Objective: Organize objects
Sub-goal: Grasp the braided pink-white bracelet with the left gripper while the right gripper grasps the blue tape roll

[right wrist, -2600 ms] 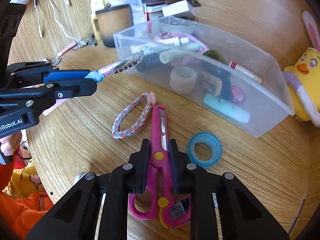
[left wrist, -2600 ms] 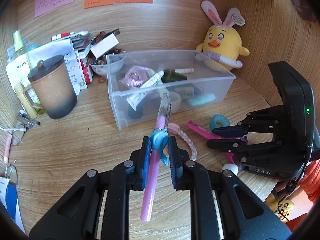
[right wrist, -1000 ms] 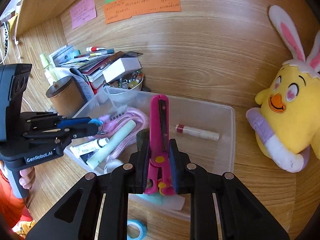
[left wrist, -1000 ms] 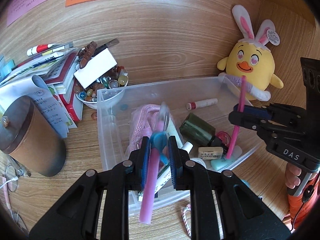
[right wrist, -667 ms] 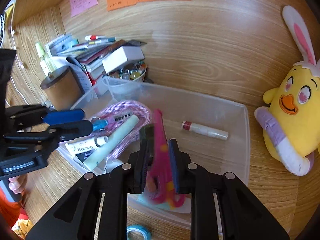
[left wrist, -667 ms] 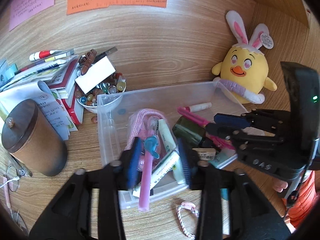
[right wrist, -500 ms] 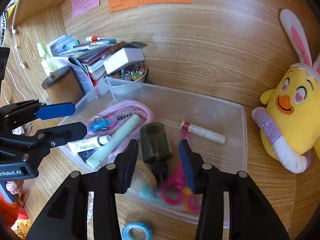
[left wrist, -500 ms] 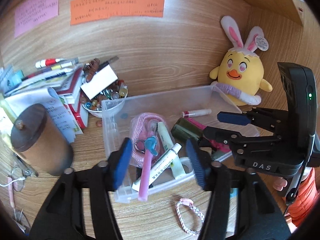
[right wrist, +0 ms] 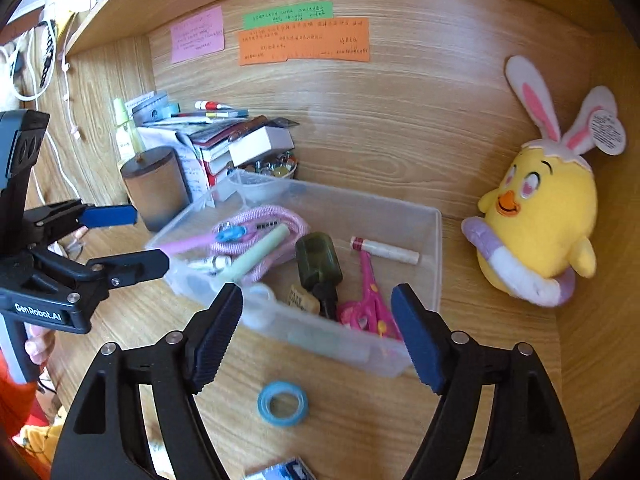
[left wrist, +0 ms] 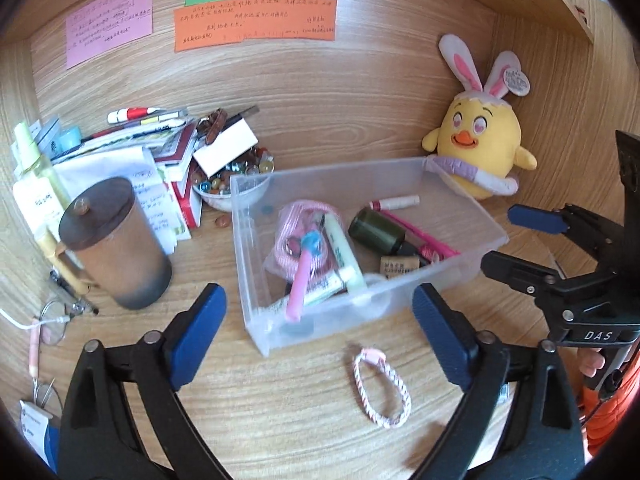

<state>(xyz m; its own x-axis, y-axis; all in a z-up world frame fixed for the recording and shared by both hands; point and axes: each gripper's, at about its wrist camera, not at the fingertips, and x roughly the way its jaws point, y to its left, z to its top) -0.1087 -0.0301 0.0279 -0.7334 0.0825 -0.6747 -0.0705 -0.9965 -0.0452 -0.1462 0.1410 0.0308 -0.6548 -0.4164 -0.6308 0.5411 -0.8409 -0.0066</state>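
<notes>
Both tongs, left tongs and right tongs, gape wide and empty over the clear bin; loose braided bracelet at five o'clock and blue tape ring likely need picking next.

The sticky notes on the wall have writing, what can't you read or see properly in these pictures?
- Sticky notes: both views, handwriting too small to read.
- Bowl of beads: left wrist view, a white box lies over it and the clear bin hides its lower part.
- Blue packet: right wrist view, cut off by the bottom edge.
- Glasses: left wrist view, blurred at the fisheye rim.
</notes>
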